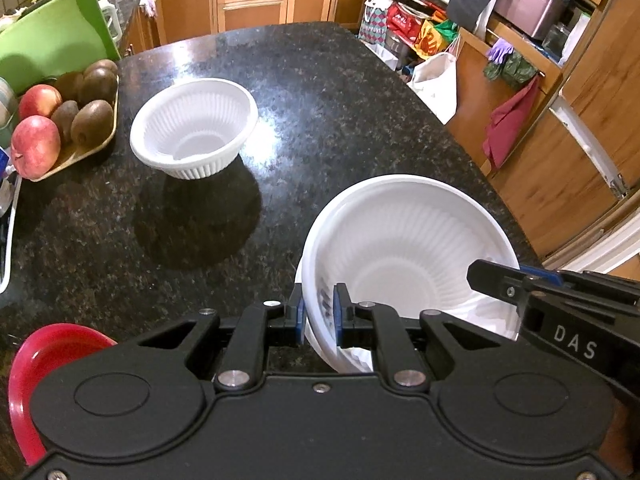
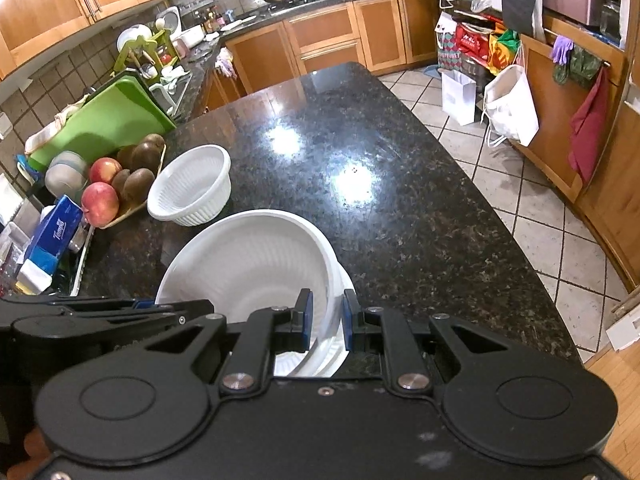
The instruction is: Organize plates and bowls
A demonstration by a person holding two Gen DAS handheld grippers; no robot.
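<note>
- Two white bowls are seen on the dark stone bench (image 1: 320, 92): a large bowl (image 1: 408, 248) held near the front edge, and a smaller ribbed bowl (image 1: 194, 128) standing upright farther back, just beside a fruit tray (image 1: 86, 148) of apples and kiwis.
- One rim of the large bowl is pinched by the left gripper (image 1: 319, 312), whose jaws are closed on the near-left wall of the bowl.
- Its opposite rim is pinched in the same way by the right gripper (image 2: 327, 318), as shown in the right wrist view, where the bowl (image 2: 248, 264) is tilted toward the left.
- A second white layer appears under the large bowl in both views; whether this is another bowl or a plate nested beneath cannot be told.
- One red plate (image 1: 44, 356) is partly visible at the lower left of the left wrist view, well apart from the bowls and mostly hidden by the gripper body.
- Little of the sorting is judged finished: the small bowl stands alone, the red plate lies apart, and the large bowl is not yet set down.
- What is judged to remain: the large bowl is to be placed, the bowls gathered into one stack, and the plate given a place of its own.
- Some care is judged necessary, since the thin rim may flex or slip under two opposed grips.
</note>
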